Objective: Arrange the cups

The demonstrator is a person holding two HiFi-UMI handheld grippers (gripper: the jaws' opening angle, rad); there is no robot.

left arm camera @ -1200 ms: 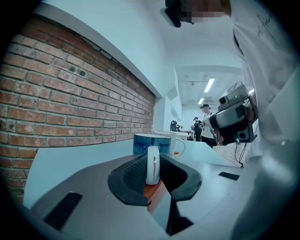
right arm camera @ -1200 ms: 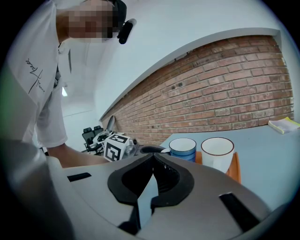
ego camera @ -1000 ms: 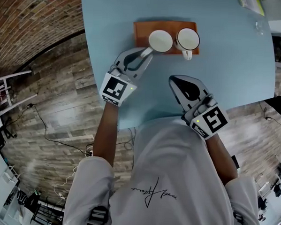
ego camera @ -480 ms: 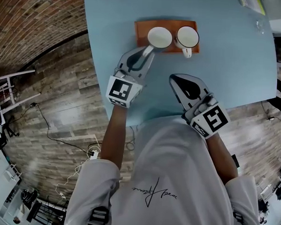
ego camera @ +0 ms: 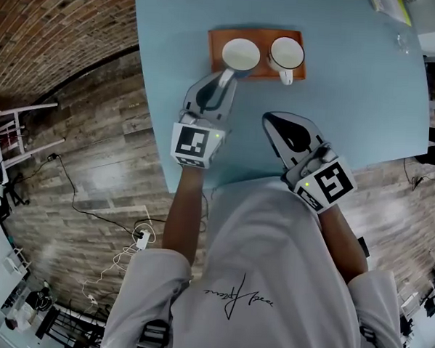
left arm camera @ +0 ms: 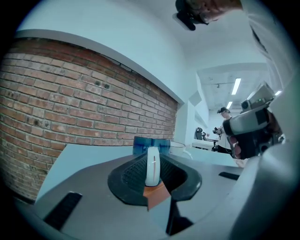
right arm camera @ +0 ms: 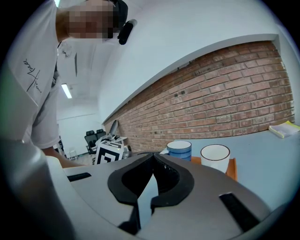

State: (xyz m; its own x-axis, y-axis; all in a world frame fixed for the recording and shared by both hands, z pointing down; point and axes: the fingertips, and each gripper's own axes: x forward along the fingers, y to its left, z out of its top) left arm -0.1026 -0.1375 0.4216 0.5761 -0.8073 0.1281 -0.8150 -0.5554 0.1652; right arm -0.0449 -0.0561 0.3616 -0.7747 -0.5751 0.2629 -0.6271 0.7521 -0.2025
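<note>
Since a second ago the left gripper has swung round to point more squarely at the tray. The blue-banded cup it holds has turned with it and slid a touch left, so there's now a clear gap to the white cup, where before the rims nearly touched. Left jaws are clamped on that cup's handle, a thin white loop standing upright between the pads. Right gripper hasn't moved: jaws closed on nothing, parked over the worktop on the person's side, short of the tray.

My read: this is the fine-adjust step, spacing the pair and bringing the handle round to the near side like the white cup's. Both cups sit upright on the tray, so little looks left beyond letting go.

Materials:
- Both cups are round, straight-walled and glossy white inside.
- The white one has a thin dark rim and looks like enamel or glazed ceramic. That's hard and slick, so a handle could pivot in the grip.
- Tray is a flat orange-brown rectangle, wood-look.
- Worktop is pale blue, smooth, matte.
- Pads are black, ribbed on the inner face
</note>
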